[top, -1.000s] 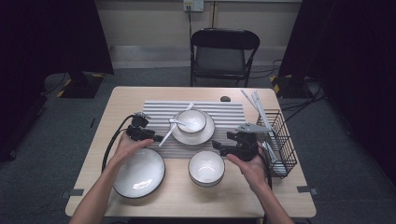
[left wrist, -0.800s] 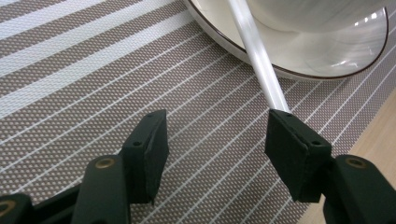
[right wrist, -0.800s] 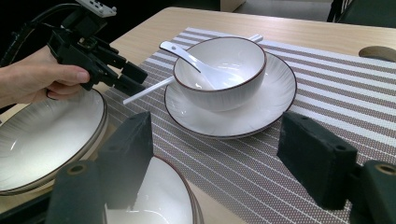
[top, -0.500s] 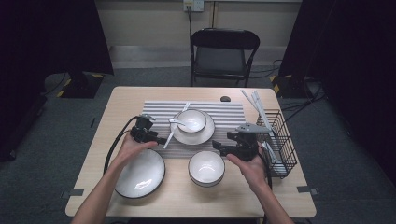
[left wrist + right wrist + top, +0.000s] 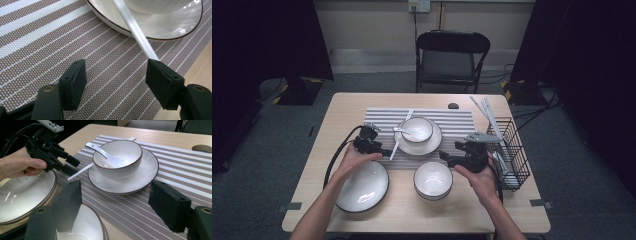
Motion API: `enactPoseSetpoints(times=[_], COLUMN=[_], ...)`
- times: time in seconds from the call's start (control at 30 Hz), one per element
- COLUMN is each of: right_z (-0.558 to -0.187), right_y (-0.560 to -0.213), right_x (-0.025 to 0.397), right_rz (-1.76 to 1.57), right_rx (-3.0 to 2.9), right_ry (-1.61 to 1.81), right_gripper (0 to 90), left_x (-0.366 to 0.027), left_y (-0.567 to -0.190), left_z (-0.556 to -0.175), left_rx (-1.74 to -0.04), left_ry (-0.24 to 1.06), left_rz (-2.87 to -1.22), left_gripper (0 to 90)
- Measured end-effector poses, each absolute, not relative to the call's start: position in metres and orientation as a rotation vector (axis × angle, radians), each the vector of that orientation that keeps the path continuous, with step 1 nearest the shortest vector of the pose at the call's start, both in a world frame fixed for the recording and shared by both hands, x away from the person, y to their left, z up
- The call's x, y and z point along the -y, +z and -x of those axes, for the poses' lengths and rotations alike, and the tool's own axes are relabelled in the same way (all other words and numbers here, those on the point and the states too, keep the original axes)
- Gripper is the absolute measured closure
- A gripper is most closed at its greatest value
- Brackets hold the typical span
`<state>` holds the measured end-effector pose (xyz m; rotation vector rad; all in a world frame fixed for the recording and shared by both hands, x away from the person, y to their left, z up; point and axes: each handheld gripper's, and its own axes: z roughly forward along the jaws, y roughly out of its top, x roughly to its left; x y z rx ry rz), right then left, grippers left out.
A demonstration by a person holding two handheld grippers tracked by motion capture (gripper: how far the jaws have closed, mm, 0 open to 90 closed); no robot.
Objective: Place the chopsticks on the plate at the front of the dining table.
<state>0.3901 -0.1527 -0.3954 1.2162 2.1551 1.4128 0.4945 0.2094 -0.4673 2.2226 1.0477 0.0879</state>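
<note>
Left gripper (image 5: 384, 151), jaws spread wide, sits at the near tip of a white chopstick (image 5: 136, 28) lying at 9 o'clock of the saucer (image 5: 434, 142), far end propped on its rim. Looks light, stiff, slick plastic; prob. best pinched near the low end, squarely. Right gripper (image 5: 447, 157) jaws also apart, w/ nothing between, over the front bowl (image 5: 432, 179).

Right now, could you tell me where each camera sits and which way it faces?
High view: fixed above the person's side, looking forward and down on the table; both forearms and each hand-held gripper, left and right, show.
Left gripper view: rides the left hand-held gripper, looking down at the striped mat and a white chopstick; its black jaws show.
Right gripper view: rides the right hand-held gripper, facing across the mat toward the bowl on its plate; its jaws and the left hand show.
Shared: all three see the chopstick and plate.
</note>
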Motion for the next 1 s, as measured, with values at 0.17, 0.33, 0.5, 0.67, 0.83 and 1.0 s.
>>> enactPoseSetpoints(times=[0.17, 0.33, 0.5, 0.67, 0.83, 1.0], right_z=[-0.391, -0.391, -0.391, -0.391, -0.391, -0.392], right_y=[-0.396, -0.396, -0.396, -0.396, -0.397, -0.397], right_x=[0.153, 0.153, 0.153, 0.154, 0.153, 0.154], right_rz=[-1.227, -1.225, -1.227, -1.229, -1.230, -1.237], right_rx=[-2.150, -2.153, -2.155, -2.152, -2.156, -2.153], right_ry=[1.414, 1.413, 1.413, 1.414, 1.414, 1.415], right_gripper=[26.1, 26.1, 26.1, 26.1, 26.1, 26.2], left_x=[-0.207, -0.204, -0.201, -0.201, -0.200, -0.198], left_y=[-0.468, -0.468, -0.468, -0.469, -0.470, -0.470], left_z=[-0.494, -0.493, -0.494, -0.494, -0.495, -0.495], left_rx=[-1.029, -1.019, -1.014, -1.029, -1.021, -1.028], left_ry=[0.090, 0.105, 0.099, 0.100, 0.098, 0.091], left_rz=[-2.235, -2.229, -2.227, -2.225, -2.242, -2.225], left_gripper=[32.8, 33.0, 33.1, 32.8, 32.5, 32.5])
